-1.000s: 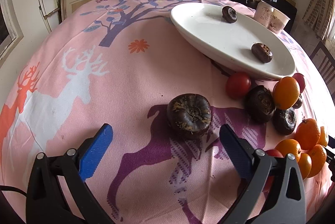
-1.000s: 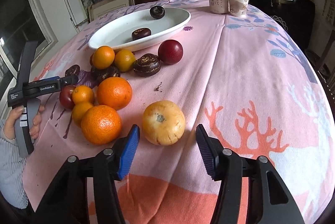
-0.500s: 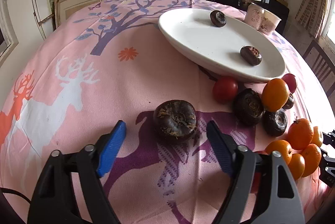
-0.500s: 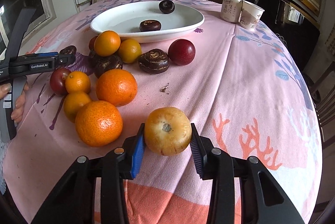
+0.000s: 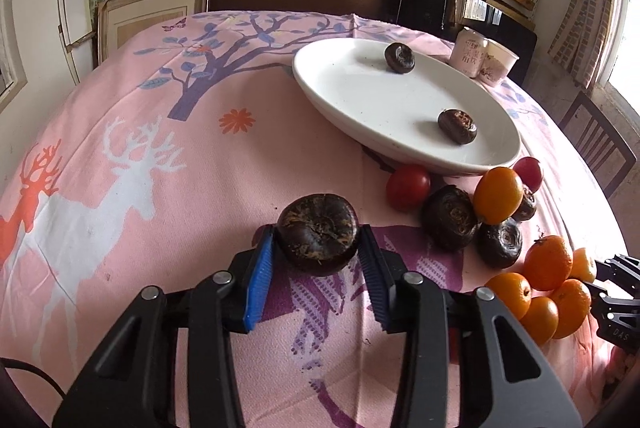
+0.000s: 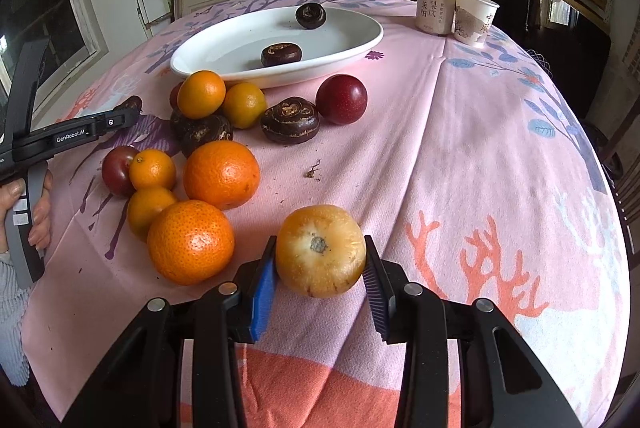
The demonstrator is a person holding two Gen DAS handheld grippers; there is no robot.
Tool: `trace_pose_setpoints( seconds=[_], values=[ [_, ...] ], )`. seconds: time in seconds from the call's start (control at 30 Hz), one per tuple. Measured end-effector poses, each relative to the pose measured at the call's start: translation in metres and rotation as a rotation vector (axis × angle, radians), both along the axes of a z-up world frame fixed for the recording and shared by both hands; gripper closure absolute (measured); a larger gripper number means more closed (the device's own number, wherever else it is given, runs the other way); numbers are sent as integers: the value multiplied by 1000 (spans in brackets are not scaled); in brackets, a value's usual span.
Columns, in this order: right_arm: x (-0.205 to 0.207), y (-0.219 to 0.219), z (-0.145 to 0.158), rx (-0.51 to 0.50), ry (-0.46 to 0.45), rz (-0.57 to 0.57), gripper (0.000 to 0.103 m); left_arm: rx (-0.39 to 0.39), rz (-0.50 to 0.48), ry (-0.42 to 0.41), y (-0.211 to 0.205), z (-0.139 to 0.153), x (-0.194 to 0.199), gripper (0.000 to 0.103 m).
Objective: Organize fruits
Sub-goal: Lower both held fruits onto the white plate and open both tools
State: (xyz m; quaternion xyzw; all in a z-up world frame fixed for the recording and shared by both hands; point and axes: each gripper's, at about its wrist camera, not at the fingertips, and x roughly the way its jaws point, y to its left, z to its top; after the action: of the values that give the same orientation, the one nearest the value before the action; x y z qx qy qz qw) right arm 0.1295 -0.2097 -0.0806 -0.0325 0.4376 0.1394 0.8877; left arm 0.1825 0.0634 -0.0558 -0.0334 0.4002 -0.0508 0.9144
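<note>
My left gripper (image 5: 318,252) is shut on a dark brown water chestnut (image 5: 318,233), held just above the pink cloth. My right gripper (image 6: 320,260) is shut on a yellow round fruit (image 6: 321,251), also low over the cloth. A white oval plate (image 5: 360,96) holds two water chestnuts (image 5: 457,126); it also shows in the right wrist view (image 6: 224,44). A pile of oranges (image 6: 191,241), plums (image 6: 341,99) and water chestnuts (image 6: 290,119) lies in front of the plate.
A drink can (image 6: 435,7) and a paper cup (image 6: 475,16) stand at the far edge behind the plate. The left gripper's body and the hand on it (image 6: 24,164) sit left of the fruit pile. A wooden chair (image 5: 596,144) stands at the table's right.
Both grippers moved forward and closed: the left on the water chestnut, the right on the yellow fruit. Both fruits now sit lifted between the pads.
</note>
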Motion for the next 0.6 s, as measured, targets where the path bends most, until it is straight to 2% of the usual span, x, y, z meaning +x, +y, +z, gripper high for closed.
trace_pose_setpoints(
  seconds=[0.13,0.2,0.37,0.47,0.6],
  values=[
    [-3,-14,10,138,-38,-7,63,-17,-10,-68,-1,19,-4,62],
    [5,-15,23,154,-72,-18,63,-36,-24,-81,-4,32,3,62],
    [57,-6,66,219,-137,-28,63,-1,-33,-110,-21,60,43,62],
    [95,7,73,254,-134,-35,63,-10,-30,-96,-30,61,74,62],
    [144,19,62,292,-94,-66,63,4,-26,-48,-38,44,109,62]
  ],
)
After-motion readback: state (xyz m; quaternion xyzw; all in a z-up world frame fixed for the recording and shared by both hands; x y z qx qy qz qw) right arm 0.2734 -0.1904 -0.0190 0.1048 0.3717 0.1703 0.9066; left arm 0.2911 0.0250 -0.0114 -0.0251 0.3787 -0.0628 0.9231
